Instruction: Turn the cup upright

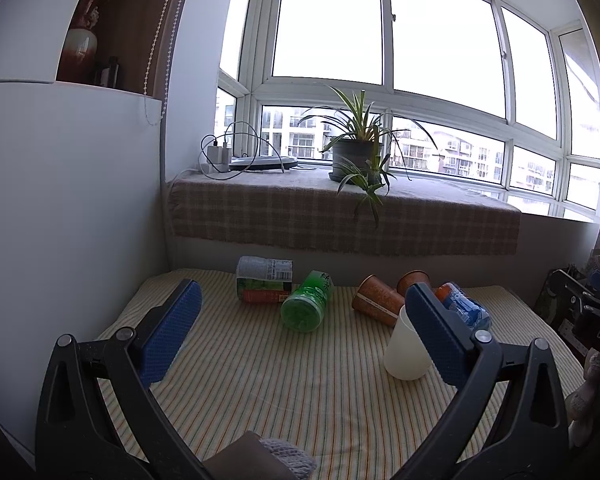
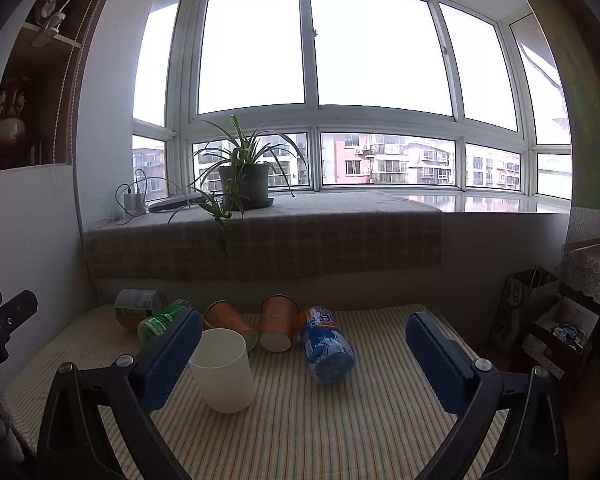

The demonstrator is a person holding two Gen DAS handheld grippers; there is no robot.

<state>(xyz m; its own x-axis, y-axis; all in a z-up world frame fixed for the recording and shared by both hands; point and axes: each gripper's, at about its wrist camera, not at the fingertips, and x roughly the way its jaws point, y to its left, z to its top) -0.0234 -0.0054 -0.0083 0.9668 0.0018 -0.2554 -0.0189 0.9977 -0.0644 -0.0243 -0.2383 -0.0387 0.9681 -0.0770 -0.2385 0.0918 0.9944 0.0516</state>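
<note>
A white plastic cup (image 2: pixel 223 372) lies on the striped tablecloth, its base toward the right wrist camera; it also shows in the left wrist view (image 1: pixel 404 350), partly behind my left gripper's right finger. Two orange paper cups (image 2: pixel 276 322) (image 2: pixel 226 322) lie on their sides behind it, also in the left wrist view (image 1: pixel 378 300). My left gripper (image 1: pixel 300 312) is open and empty above the cloth. My right gripper (image 2: pixel 304 336) is open and empty, its left finger beside the white cup.
A green bottle (image 1: pixel 308 306), a labelled can (image 1: pixel 264 284) and a blue bottle (image 2: pixel 327 348) lie on the striped table (image 2: pixel 340 420). A potted plant (image 2: pixel 246 184) stands on the covered window ledge. Bags and boxes (image 2: pixel 556 328) stand at the right.
</note>
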